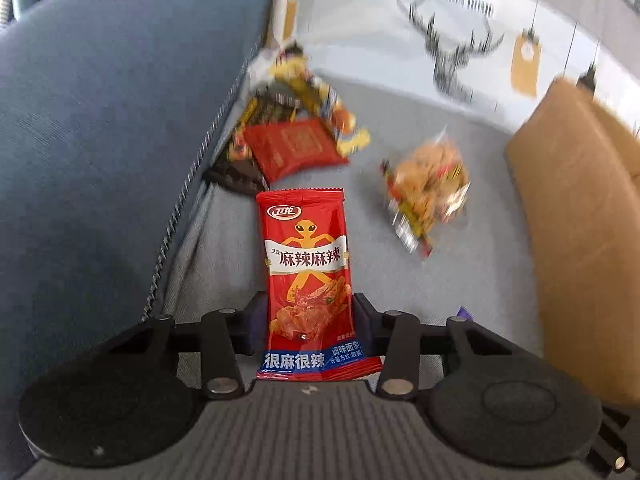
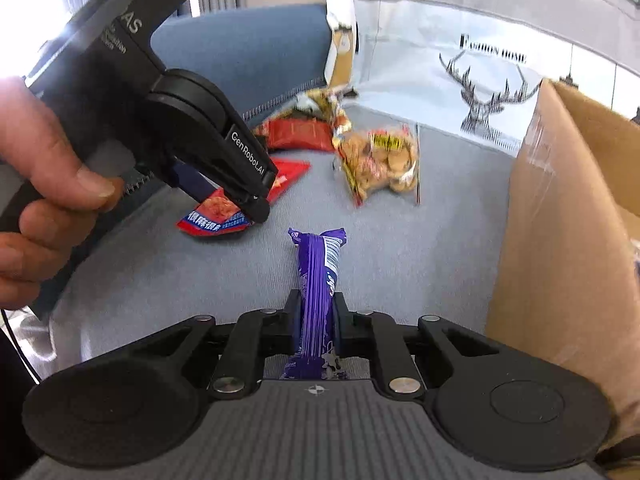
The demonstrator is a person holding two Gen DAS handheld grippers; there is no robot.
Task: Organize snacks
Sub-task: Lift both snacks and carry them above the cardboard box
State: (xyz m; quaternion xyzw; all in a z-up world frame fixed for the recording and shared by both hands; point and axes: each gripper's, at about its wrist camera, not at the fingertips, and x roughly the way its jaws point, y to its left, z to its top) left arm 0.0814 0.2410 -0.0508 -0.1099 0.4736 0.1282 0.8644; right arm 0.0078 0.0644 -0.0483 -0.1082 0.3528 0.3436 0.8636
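My left gripper (image 1: 310,316) is shut on a red spicy snack packet (image 1: 308,276), held above the grey sofa seat (image 1: 360,264); it also shows in the right wrist view (image 2: 256,196) with the packet (image 2: 216,216). My right gripper (image 2: 316,316) is shut on a purple snack bar (image 2: 318,280), which sticks forward over the seat. A clear bag of biscuits (image 2: 380,158) (image 1: 430,184) lies ahead on the seat. A red packet (image 1: 294,146) (image 2: 300,132) and yellow and dark wrappers (image 1: 308,84) lie in a heap against the blue cushion.
An open cardboard box (image 2: 560,208) (image 1: 580,208) stands at the right on the seat. A blue cushion (image 1: 112,120) rises at the left. A white deer-print cushion (image 2: 480,80) stands at the back.
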